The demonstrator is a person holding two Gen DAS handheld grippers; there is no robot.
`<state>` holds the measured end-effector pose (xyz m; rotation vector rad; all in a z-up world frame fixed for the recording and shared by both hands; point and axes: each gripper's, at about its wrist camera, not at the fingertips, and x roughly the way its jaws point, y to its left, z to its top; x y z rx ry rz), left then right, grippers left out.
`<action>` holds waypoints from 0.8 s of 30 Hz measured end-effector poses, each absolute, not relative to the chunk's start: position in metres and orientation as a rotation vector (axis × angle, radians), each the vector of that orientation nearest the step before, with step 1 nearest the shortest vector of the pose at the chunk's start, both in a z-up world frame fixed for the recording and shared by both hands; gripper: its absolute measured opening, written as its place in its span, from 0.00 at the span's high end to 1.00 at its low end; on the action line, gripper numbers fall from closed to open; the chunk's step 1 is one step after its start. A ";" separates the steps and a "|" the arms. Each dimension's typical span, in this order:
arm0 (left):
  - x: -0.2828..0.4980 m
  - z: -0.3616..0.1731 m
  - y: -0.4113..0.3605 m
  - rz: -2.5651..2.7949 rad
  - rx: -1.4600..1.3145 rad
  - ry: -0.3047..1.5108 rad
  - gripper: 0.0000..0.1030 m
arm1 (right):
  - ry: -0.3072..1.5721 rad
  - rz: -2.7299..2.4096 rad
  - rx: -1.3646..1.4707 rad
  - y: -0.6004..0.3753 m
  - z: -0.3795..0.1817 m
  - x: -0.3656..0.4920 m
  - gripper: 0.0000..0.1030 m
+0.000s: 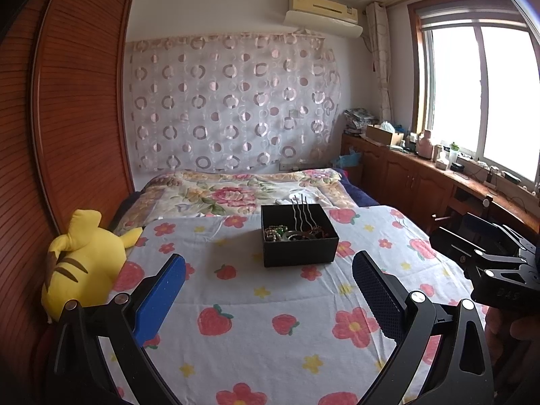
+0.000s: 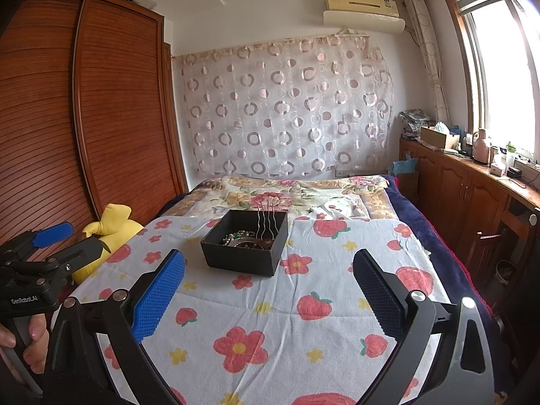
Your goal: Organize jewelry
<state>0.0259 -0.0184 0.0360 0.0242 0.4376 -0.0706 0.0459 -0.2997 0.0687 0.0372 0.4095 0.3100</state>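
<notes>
A black open box [image 1: 298,251] sits on the flowered sheet [image 1: 256,320] of the bed. It holds beaded jewelry [image 1: 275,231] and several wavy metal hairpins [image 1: 302,214] that lean against its back wall. It also shows in the right wrist view [image 2: 244,256], with the hairpins [image 2: 268,222] upright. My left gripper [image 1: 268,266] is open and empty, a little short of the box. My right gripper [image 2: 268,263] is open and empty, also short of the box. The right gripper's body [image 1: 496,263] shows at the right of the left wrist view.
A yellow plush toy [image 1: 84,263] lies at the bed's left edge, against a wooden wardrobe [image 1: 74,101]. A floral quilt [image 1: 236,192] lies behind the box. Wooden cabinets [image 2: 465,185] with clutter run along the right under the window.
</notes>
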 end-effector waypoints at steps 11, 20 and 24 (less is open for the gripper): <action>0.025 0.037 -0.021 -0.071 0.024 0.436 0.08 | 0.410 0.310 0.038 -0.299 0.069 0.046 0.02; 0.024 0.036 -0.020 -0.068 0.024 0.436 0.08 | 0.409 0.310 0.037 -0.299 0.069 0.045 0.02; 0.027 0.039 -0.023 -0.065 0.019 0.438 0.08 | 0.408 0.309 0.037 -0.299 0.069 0.045 0.02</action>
